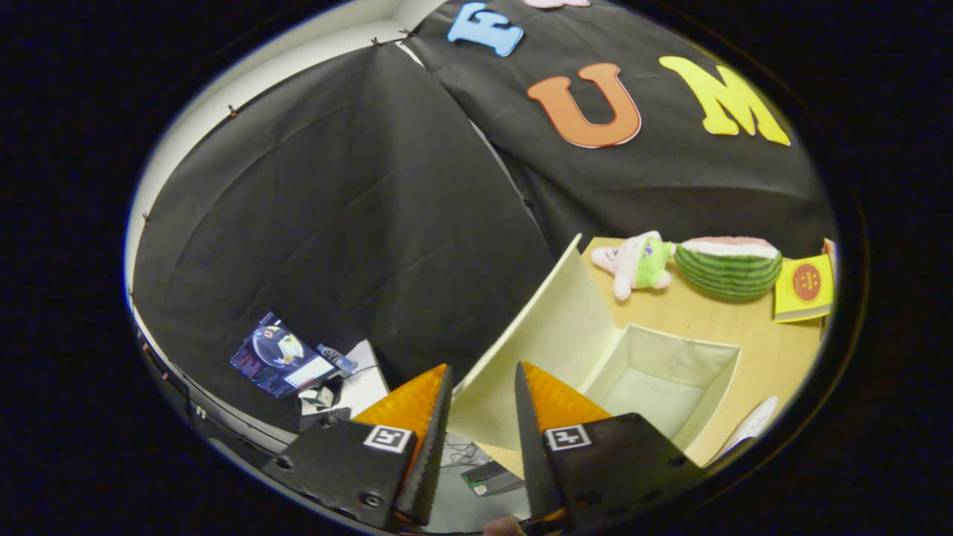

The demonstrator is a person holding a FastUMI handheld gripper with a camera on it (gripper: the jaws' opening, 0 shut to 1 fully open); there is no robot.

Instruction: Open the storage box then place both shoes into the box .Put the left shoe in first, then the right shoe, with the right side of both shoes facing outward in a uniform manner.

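Note:
The cream storage box stands open on the wooden table, its inside bare. Its lid is swung up and back, standing tilted beyond my fingertips. My gripper is open, with the lid's lower edge seen through the gap between the orange fingers; I cannot tell whether they touch it. The whole view is tilted. A white curved object shows at the table's near edge beside the box; it may be a shoe.
Behind the box lie a pink plush toy, a watermelon-shaped toy and a yellow booklet. Left of the table, lower down, are a lit screen, a white surface with gear and cables.

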